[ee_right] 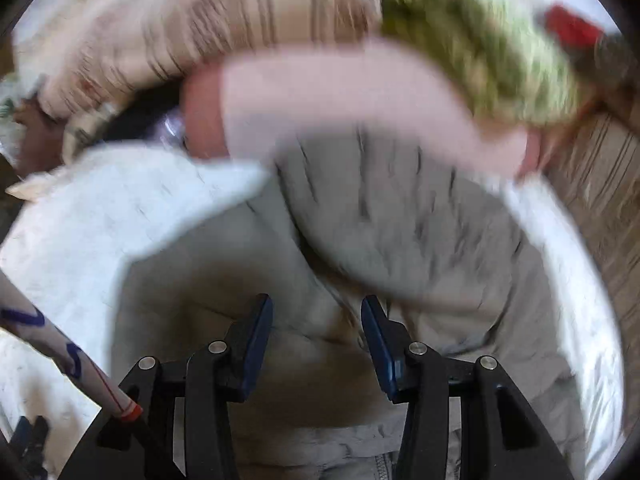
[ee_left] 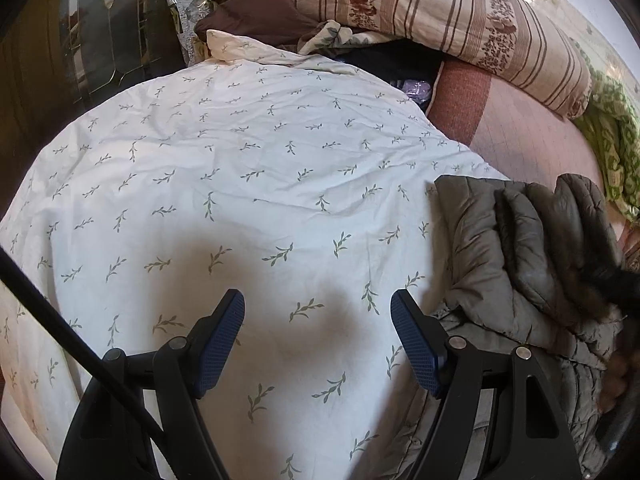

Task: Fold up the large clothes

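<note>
At the far left, a dark cabinet (ee_left: 100,32) with glass panels stands beside the bed, out of the way. The sprigged sheet (ee_left: 240,160) is spread flat across the bed, which looks like the working surface for folding. The left gripper (ee_left: 318,340) hovers over bare sheet with its pads spread wide and nothing between them; it appears parked clear of the garment, probably waiting for an edge to take. A black cable (ee_left: 72,336) crosses its lower left corner.

Further right lies the coat (ee_left: 520,260), a grey quilted piece bunched in ridges on the sheet's right side, just beside the left gripper's right finger. It is not laid flat yet, so folding seems to be at an early stage. Behind it, a striped quilt (ee_left: 440,12) and brown cloth (ee_left: 256,12) are heaped along the bed's far edge, likely pushed back to make room, with a green blanket (ee_left: 612,148) at the right.

The right wrist view is badly smeared, which suggests fast motion. The right gripper (ee_right: 317,336) sits directly over the coat (ee_right: 400,220), fingers apart with a moderate gap and no fabric clearly caught between them; whether the tips touch the cloth I cannot tell. A white pole with blue marks (ee_right: 60,348) slants across the lower left. Its position over the garment's middle suggests it is about to seize a layer and pull the coat out flat
</note>
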